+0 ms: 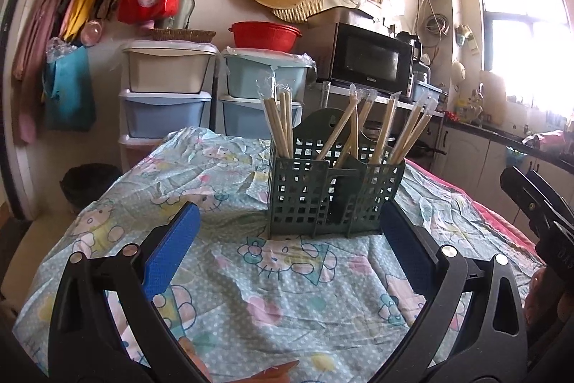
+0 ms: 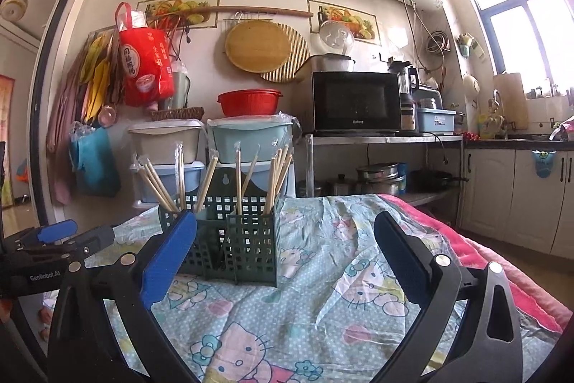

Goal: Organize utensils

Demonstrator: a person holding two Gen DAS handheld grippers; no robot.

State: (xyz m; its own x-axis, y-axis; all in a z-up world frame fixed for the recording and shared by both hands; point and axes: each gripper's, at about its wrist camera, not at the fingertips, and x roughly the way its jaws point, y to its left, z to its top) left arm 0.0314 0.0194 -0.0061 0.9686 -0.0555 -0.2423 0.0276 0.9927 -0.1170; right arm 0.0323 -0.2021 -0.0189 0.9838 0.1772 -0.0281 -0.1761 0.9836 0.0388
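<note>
A dark green lattice utensil holder (image 1: pixel 333 192) stands upright on the cartoon-print cloth (image 1: pixel 229 268); it also shows in the right wrist view (image 2: pixel 236 239). Several wrapped wooden chopsticks (image 1: pixel 380 131) stand in its compartments, seen again in the right wrist view (image 2: pixel 179 178). My left gripper (image 1: pixel 288 232) is open and empty, just in front of the holder. My right gripper (image 2: pixel 283 239) is open and empty, to the right of the holder. The left gripper shows at the left edge of the right wrist view (image 2: pixel 61 236).
Stacked plastic drawers (image 1: pixel 165 88) with a red basin (image 1: pixel 265 33) stand behind the table. A microwave (image 2: pixel 355 103) sits on a metal shelf with pots below. A kitchen counter (image 2: pixel 516 139) runs on the right. A pink blanket (image 2: pixel 480 261) covers the table's right edge.
</note>
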